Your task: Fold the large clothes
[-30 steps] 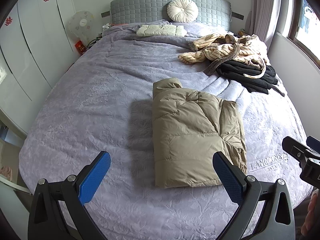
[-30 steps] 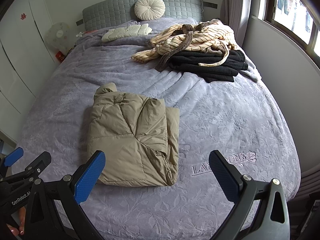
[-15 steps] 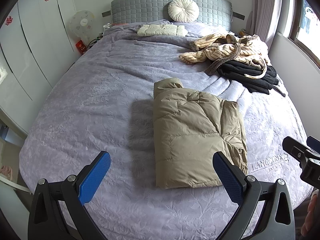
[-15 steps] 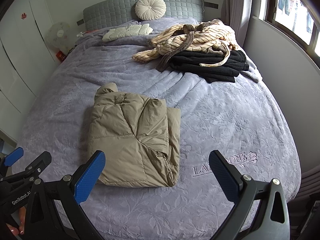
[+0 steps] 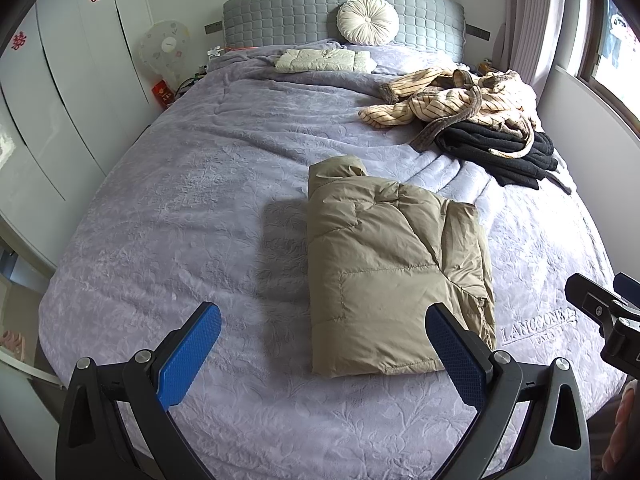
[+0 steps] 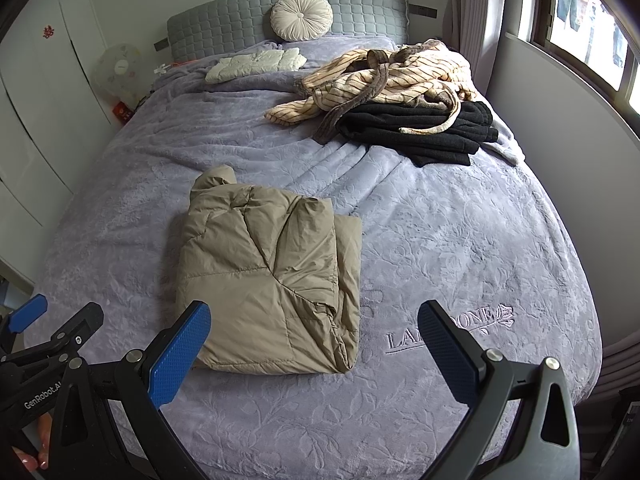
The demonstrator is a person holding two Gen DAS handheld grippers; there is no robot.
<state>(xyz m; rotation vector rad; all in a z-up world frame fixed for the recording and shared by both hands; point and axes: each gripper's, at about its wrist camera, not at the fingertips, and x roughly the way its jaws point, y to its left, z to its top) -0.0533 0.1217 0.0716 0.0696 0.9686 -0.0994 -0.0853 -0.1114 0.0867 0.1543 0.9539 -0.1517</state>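
A: Where is the tan puffy jacket (image 5: 394, 272)?

B: It lies folded in a neat block in the middle of the purple bedspread (image 5: 180, 208). Nothing is touching it.

A: What are the two tools doing?

B: The left gripper (image 5: 322, 354) has its blue pads spread wide apart. It holds nothing. It hangs over the near edge of the bed, with the jacket in front of it.

A: And the other one?

B: The right gripper (image 6: 314, 350) is wide apart too, and it holds nothing. The jacket (image 6: 268, 280) sits in front of its left pad.

A: What else is on the bed?

B: A striped robe (image 6: 388, 78) lies in a messy heap far back on the right. It rests on top of some black clothes (image 6: 420, 128). A small cream bundle (image 6: 256, 64) sits near the grey headboard (image 6: 248, 12), and a round white cushion (image 6: 302, 16) leans on that headboard.
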